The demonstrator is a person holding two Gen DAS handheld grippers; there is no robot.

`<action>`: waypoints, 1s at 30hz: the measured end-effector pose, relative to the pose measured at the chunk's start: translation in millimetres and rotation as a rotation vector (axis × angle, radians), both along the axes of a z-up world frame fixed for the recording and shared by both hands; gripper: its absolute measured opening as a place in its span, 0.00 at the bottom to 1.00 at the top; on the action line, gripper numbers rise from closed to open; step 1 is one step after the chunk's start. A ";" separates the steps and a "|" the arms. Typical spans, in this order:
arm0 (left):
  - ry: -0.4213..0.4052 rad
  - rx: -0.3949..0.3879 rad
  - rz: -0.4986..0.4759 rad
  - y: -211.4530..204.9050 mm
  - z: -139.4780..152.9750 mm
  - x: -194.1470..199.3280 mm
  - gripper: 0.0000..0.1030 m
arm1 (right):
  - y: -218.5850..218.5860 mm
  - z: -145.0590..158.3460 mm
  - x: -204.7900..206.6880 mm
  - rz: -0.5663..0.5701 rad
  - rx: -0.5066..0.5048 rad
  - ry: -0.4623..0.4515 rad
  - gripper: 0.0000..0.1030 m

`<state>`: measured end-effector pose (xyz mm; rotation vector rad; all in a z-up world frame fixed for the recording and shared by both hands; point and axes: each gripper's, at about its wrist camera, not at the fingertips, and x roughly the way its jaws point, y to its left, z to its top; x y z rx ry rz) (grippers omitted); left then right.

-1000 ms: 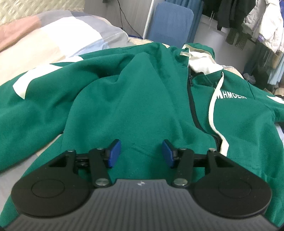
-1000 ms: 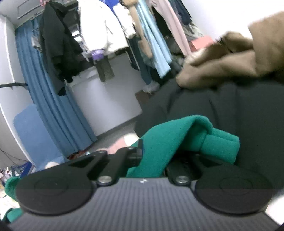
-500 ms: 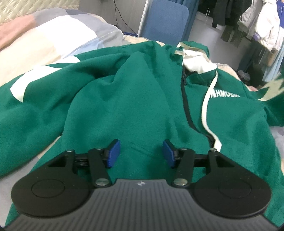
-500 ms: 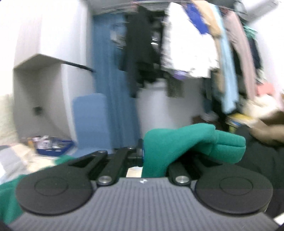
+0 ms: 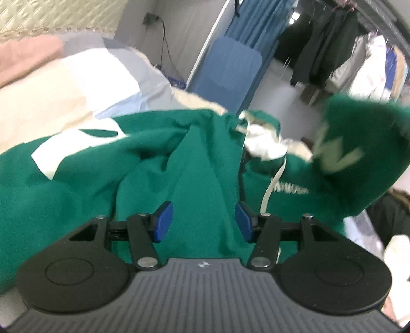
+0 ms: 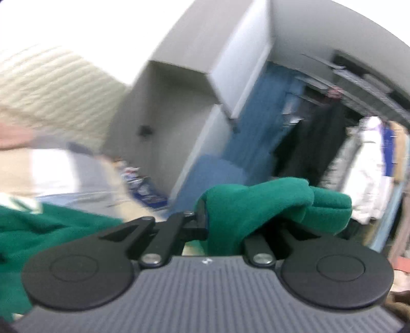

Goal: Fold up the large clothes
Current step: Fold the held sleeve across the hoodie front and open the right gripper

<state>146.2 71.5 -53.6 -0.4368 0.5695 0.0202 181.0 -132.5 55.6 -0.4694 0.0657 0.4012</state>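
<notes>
The green zip hoodie [image 5: 159, 179] lies spread on the bed [image 5: 46, 102], front side up, with its zipper [image 5: 241, 179] and a white drawstring [image 5: 271, 184] running down the middle. The left gripper [image 5: 202, 221] hangs just above the lower chest of the hoodie with its blue pads [image 5: 164, 221] wide apart and nothing between them; I think it waits there to press or pinch the cloth when the fold comes over. The right gripper [image 6: 225, 228] is closed on the sleeve [image 6: 269, 202], a thick bunch of green fabric that sticks out past the jaws. In the left wrist view this raised sleeve [image 5: 358, 153] is seen blurred at the right side, lifted above the body of the hoodie, so it is probably being carried across the chest for the first fold. The bed has a quilt in pale patches of cream, pink and grey. Behind it stand a blue chair [image 5: 230, 71], a blue curtain [image 5: 251, 23] and a rail of hanging clothes [image 5: 333, 43] against a grey wall.
</notes>
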 end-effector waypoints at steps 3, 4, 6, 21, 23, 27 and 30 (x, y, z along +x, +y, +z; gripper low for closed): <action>-0.029 -0.063 -0.034 12.1 -1.0 -3.3 0.58 | 40.7 -41.9 -24.7 0.127 -0.123 0.073 0.07; -0.028 -0.090 -0.035 15.7 -3.5 -4.7 0.58 | 50.3 -56.9 -30.6 0.156 -0.151 0.112 0.07; -0.025 -0.133 -0.041 20.6 -9.9 -7.8 0.58 | 68.5 -90.5 -40.8 0.219 -0.238 0.192 0.07; -0.062 -0.189 -0.109 10.5 -17.2 1.8 0.63 | 36.2 -98.5 -68.4 0.349 -0.166 0.582 0.90; -0.064 -0.170 -0.132 3.6 -15.9 0.0 0.63 | 30.6 -92.2 -76.0 0.346 -0.125 0.605 0.90; -0.074 -0.153 -0.184 -10.7 -14.5 -3.5 0.65 | 9.0 -78.5 -85.1 0.306 -0.050 0.616 0.90; -0.041 -0.136 -0.223 -22.7 -18.5 -1.2 0.66 | -12.1 -73.8 -85.4 0.250 0.035 0.659 0.90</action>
